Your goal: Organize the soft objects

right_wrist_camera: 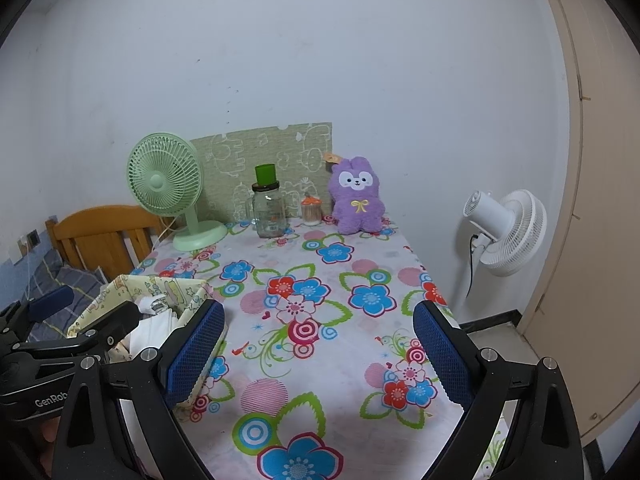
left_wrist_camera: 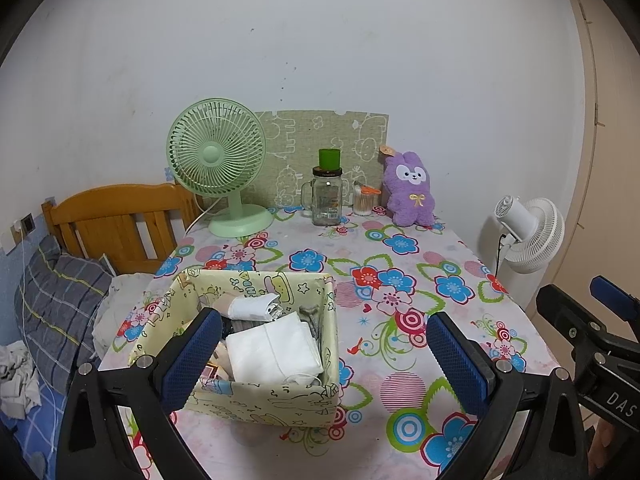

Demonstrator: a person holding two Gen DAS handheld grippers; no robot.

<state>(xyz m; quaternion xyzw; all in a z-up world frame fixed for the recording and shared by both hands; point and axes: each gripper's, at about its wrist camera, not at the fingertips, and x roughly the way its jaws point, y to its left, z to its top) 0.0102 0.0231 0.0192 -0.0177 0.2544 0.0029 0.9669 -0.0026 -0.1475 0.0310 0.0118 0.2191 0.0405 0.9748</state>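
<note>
Both grippers were spread wide and empty: the left gripper hovered over the pale yellow printed fabric box of folded white cloths near the worktop's front left corner, the right gripper beside it. The purple plush rabbit sat by the far edge, probably next; fetching it called for a long forward reach.

Two near, side-by-side views over table

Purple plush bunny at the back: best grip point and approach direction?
Pinch the purple plush bunny across its torso, below the yellow bow, coming straight in from the front. It sits upright, facing forward against the wall; the jar of cotton swabs crowds its left, and the right gripper is open.
</note>
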